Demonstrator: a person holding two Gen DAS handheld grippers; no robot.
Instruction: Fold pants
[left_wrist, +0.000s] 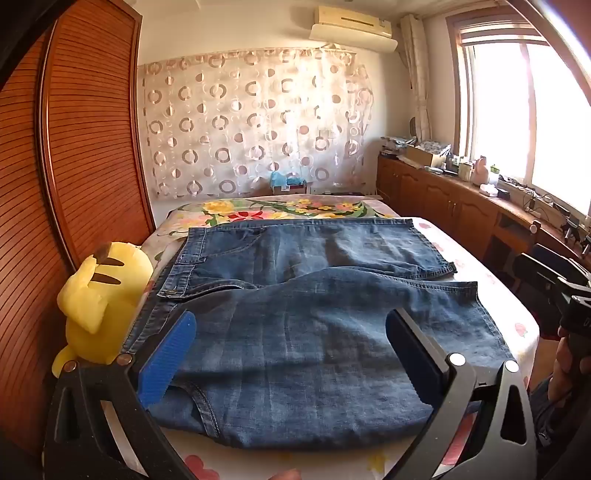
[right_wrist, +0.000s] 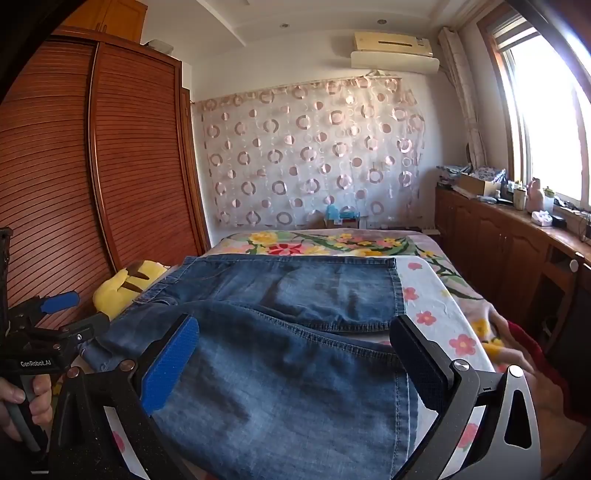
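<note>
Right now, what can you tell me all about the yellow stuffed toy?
The soft yellow plush toy looks fuzzy, with dark brown stripes on top. It sits at the bed's left edge, wedged between the brown slatted wooden wardrobe and the blue denim pants, against their waistband. Its face is hidden. Neither hand-held gripper touches it.

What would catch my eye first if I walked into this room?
Blue denim pants lie spread across the flower-print bed, both open tongs poised above them. A yellow plush toy sits at the bed's left edge beside the slatted wooden wardrobe, and sunlight pours through the window on the right.
</note>
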